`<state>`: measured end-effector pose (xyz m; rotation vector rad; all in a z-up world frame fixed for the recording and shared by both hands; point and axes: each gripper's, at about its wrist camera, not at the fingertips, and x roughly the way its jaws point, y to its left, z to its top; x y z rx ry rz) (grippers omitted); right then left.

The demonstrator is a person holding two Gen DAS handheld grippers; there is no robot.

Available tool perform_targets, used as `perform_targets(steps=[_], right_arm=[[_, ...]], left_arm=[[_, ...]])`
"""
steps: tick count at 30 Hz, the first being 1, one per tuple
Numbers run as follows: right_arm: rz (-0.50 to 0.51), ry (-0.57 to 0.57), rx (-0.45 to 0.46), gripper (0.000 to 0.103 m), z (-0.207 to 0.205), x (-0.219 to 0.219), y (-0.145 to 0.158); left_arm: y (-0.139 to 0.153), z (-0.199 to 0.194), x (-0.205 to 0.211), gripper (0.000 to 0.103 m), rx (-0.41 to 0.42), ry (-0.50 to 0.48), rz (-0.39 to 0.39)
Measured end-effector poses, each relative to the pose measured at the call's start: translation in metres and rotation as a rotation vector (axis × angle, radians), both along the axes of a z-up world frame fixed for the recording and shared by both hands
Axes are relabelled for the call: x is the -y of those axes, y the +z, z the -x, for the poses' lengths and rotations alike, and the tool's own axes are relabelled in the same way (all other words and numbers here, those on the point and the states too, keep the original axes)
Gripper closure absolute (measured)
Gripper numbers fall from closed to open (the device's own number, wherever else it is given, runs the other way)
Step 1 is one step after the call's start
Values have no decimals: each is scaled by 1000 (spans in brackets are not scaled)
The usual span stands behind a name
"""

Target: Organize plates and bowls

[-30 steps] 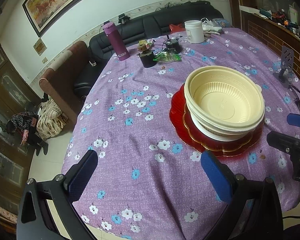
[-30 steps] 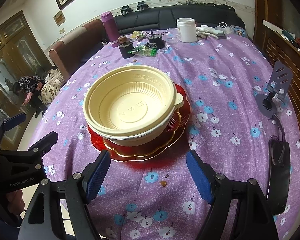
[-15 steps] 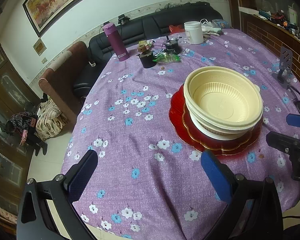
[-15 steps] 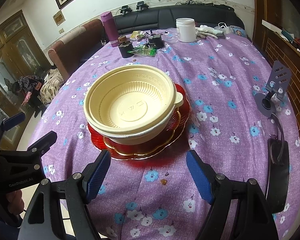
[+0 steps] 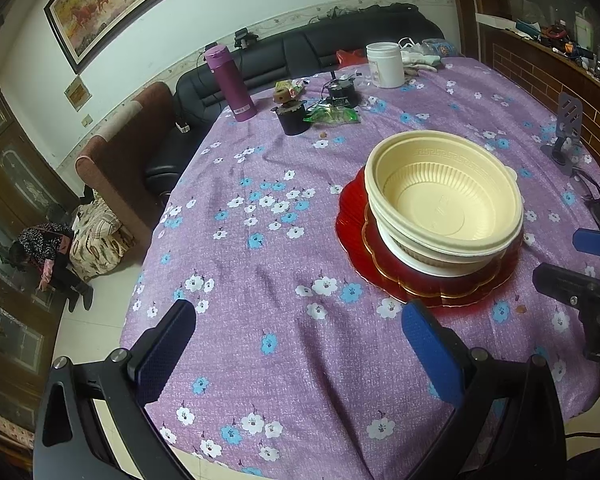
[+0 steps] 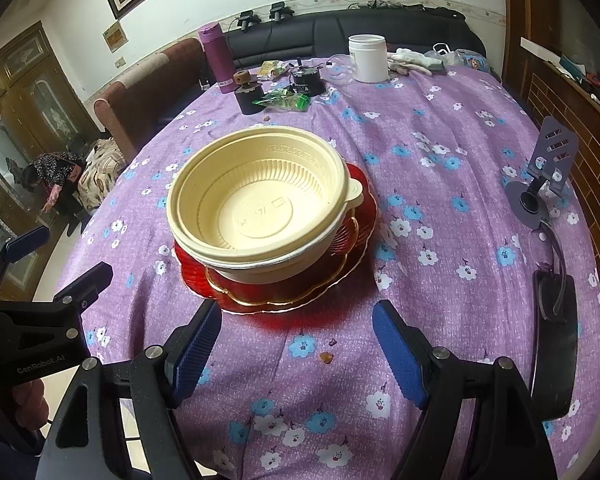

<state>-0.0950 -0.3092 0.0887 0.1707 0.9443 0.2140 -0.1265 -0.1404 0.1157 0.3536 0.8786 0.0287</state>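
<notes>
A cream plastic bowl [image 5: 444, 196] [image 6: 260, 200] sits nested on a white bowl [image 5: 428, 262], on top of stacked red plates with gold rims [image 5: 384, 276] [image 6: 284, 296] on the purple flowered tablecloth. My left gripper [image 5: 296, 344] is open near the table's front edge, left of the stack, with nothing between its blue pads. My right gripper [image 6: 296, 344] is open just in front of the stack, holding nothing. Each gripper also shows at the edge of the other's view.
At the far side stand a purple flask [image 5: 230, 80], a white jar [image 5: 385, 65], two small black pots [image 5: 292, 118] and a green wrapper [image 5: 332, 114]. A phone stand [image 6: 548, 168] and a black strap [image 6: 552, 332] lie right. Sofas and a crouching person [image 5: 48, 248] are beyond.
Both grippers have barely drifted; the stack looks slightly lower and farther in the views. Nothing was gripped or let go.
</notes>
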Motion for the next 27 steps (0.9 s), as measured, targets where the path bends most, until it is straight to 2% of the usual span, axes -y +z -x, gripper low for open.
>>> perform_targets(steps=[22, 27], right_arm=[[1, -4, -1, 21, 0, 1, 0], [0, -8, -2, 21, 0, 3, 0]], left_arm=[[-1, -1, 1, 0, -2, 3, 3], [0, 3, -3, 0, 14, 9, 27]])
